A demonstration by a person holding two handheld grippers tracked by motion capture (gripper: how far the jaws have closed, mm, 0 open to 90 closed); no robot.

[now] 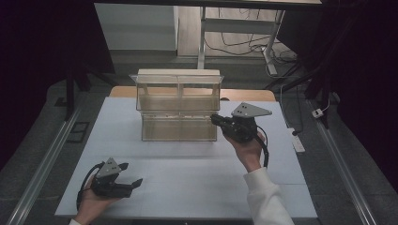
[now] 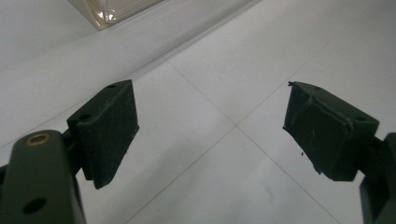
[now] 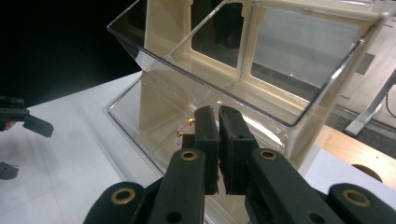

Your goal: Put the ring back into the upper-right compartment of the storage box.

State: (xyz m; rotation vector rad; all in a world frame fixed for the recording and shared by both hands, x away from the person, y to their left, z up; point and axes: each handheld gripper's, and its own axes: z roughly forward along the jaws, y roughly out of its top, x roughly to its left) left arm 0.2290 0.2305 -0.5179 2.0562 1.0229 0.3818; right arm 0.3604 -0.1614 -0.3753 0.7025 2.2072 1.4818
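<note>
Clear plastic bin (image 3: 243,70) stands just beyond the right gripper (image 3: 218,112), jaws together and empty; left gripper (image 1: 131,174) jaws apart.

We see the two-tier clear organizer (image 1: 178,105) blocking the upper centre of the high view, with the right gripper (image 1: 217,118) pressed close at its right end. The white table (image 1: 187,183) across the lower frame lies open, save the left gripper (image 1: 131,174) at lower left.
</note>
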